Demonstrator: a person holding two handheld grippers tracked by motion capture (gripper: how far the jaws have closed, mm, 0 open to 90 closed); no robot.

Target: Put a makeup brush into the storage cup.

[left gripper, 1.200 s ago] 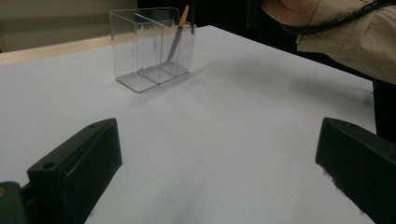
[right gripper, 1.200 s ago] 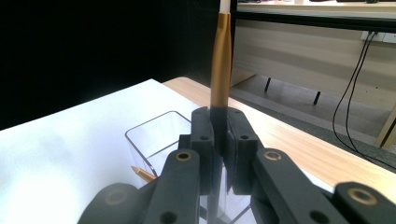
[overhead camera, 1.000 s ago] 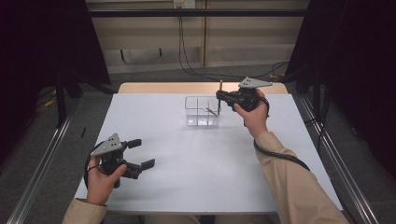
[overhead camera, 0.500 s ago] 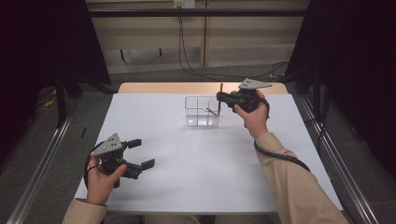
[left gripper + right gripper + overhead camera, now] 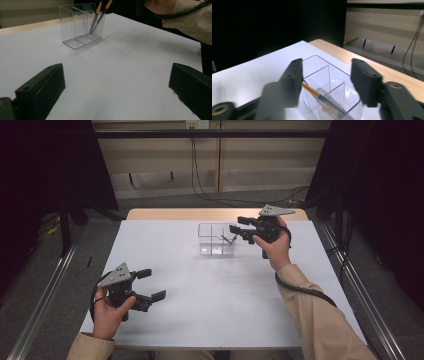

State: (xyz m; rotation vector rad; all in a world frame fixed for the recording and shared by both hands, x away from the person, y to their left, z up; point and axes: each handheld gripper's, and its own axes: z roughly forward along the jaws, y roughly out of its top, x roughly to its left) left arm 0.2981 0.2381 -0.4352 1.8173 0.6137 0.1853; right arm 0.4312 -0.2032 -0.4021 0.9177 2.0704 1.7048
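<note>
The right claw (image 5: 235,227) hangs just above the clear organizer (image 5: 216,240), which stands on the far middle part of the white desk (image 5: 210,290). Its jaws have just been opening and now stand apart, with nothing between them. Below them, two pencils (image 5: 100,15) with orange shafts lean tilted in the end compartment of the organizer, on the side nearest the right hand. The left claw (image 5: 150,285) is well apart, low over the near left part of the desk, its jaws spread wide and empty
</note>
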